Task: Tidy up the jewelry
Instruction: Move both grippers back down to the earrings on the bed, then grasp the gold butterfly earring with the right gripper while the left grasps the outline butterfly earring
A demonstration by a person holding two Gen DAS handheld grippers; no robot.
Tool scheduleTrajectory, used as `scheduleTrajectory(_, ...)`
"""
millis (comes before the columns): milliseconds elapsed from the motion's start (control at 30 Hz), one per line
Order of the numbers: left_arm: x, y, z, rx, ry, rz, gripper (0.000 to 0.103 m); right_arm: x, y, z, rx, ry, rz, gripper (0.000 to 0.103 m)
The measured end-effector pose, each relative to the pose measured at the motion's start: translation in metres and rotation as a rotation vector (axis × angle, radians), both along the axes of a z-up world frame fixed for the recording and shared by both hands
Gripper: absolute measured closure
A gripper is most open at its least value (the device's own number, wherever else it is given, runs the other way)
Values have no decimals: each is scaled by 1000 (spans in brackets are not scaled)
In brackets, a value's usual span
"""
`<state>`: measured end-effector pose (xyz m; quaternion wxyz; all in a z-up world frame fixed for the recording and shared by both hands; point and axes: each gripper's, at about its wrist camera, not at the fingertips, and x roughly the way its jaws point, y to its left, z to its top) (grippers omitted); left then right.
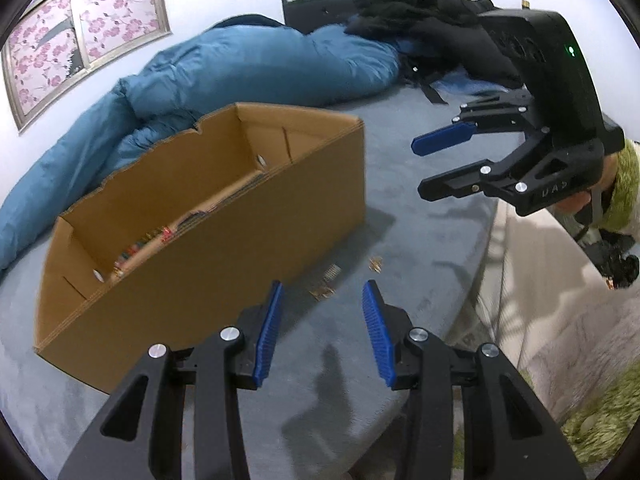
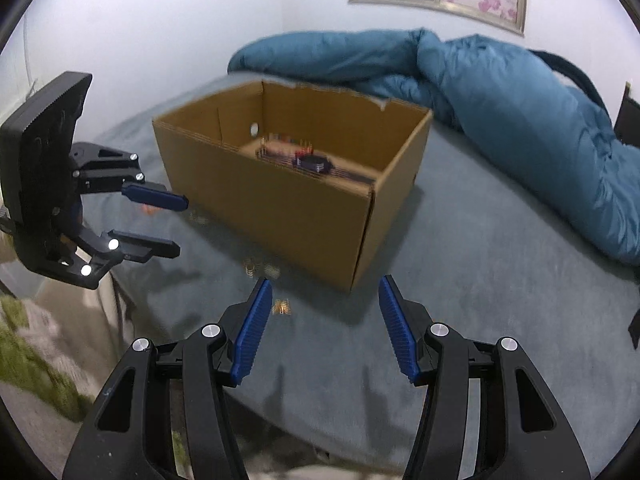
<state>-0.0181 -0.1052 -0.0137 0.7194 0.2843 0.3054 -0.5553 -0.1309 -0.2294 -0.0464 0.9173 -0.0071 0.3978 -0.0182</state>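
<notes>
Both grippers over a grey bed point(image 1: 420, 200), angled down at small gold jewelry pieces loose on the cover beside a cardboard box point(image 1: 224, 240).

Left gripper point(image 1: 322, 300): jaws part open, nothing between the pads. Nearest gold piece point(image 1: 322, 292) just ahead of the tips, almost centred in the gap, close to the box wall. A second piece point(image 1: 333, 271) slightly farther ahead, a third point(image 1: 375, 265) ahead and to the right.

Right gripper point(image 2: 326, 294): jaws part open, somewhat wider than the left, empty. One gold piece point(image 2: 281, 307) just ahead, off toward the left finger point(image 2: 252, 332) rather than centred. Two more pieces point(image 2: 260, 269) farther ahead and left, blurred. Box corner straight ahead of the gap.

Long axis of the pieces not readable: too small, too blurred. Whether the two views show the same nearest piece cannot be told.

Inside the box, more items in a tray-like insert point(image 2: 312, 162): coloured bits and a dark round thing, details unclear.

Judgement: left gripper better lined up with a piece; right needing a small shift leftward first. Likely next step: lower, close on one piece, carry into the box. Risk: pinching the soft cover along with such a small thing.
</notes>
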Motion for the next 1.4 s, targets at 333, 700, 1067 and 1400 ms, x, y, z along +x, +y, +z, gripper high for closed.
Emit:
scheduleTrajectory(333,-5,-13,-25,25,-2,-41,64,11,12,-26,32,63,45,56)
scheduleTrajectory(700,3,-27,-40,43,-20,-72,75,34,27,-41,32,92,125,72)
scheduleTrajectory(1067,22,-44,-56,76,-30,-91,75,49,33,-56,9,127,180,74)
scheduleTrajectory(1400,34,-52,-68,94,16,-128,75,62,41,-65,-5,151,244,80)
